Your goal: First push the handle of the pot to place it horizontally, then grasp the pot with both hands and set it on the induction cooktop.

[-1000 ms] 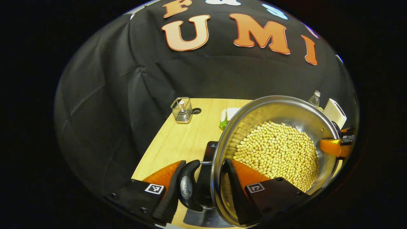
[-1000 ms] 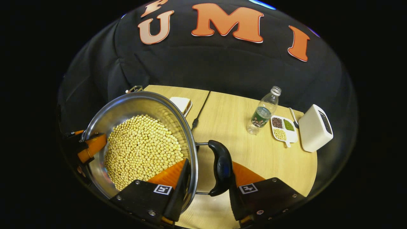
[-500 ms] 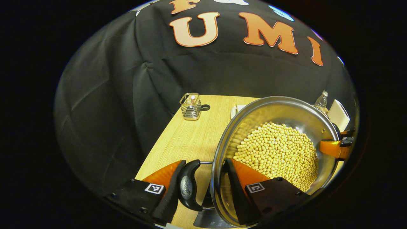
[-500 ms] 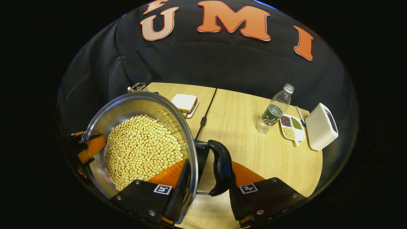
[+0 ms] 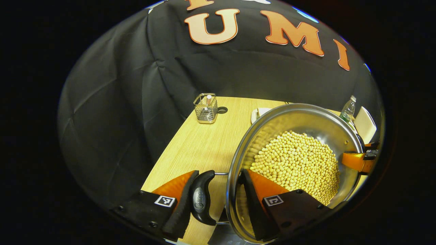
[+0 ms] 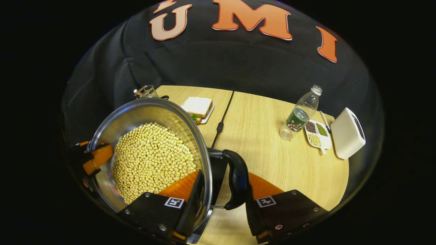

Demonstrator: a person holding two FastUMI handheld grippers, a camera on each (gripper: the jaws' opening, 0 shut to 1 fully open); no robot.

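We hold the pot (image 5: 296, 136) between our two grippers, one at each side handle. In the left gripper view, the left gripper (image 5: 214, 204) has its jaws narrowed around the left handle (image 5: 201, 199) and the rim: one finger lies against the outside of the black handle, the other sits inside the pot wall, so both press on the pot. In the right gripper view, the right gripper (image 6: 223, 200) grips the same way, one finger inside the rim and one against the right handle (image 6: 238, 180). The pot is filled with yellow beans (image 6: 153, 160) and sits tilted in both views. A dark edge of the cooktop (image 6: 215, 170) shows just beneath the pot, between rim and handle; we cannot tell whether the pot touches it. On the bench (image 6: 265, 149) farther off stand a water bottle (image 6: 301, 114), a divided dish (image 6: 317, 135) of beans, a white box (image 6: 347, 132), a sandwich (image 6: 197, 106) on a plate, a black cord (image 6: 223, 119), and a wire basket (image 5: 205, 109).
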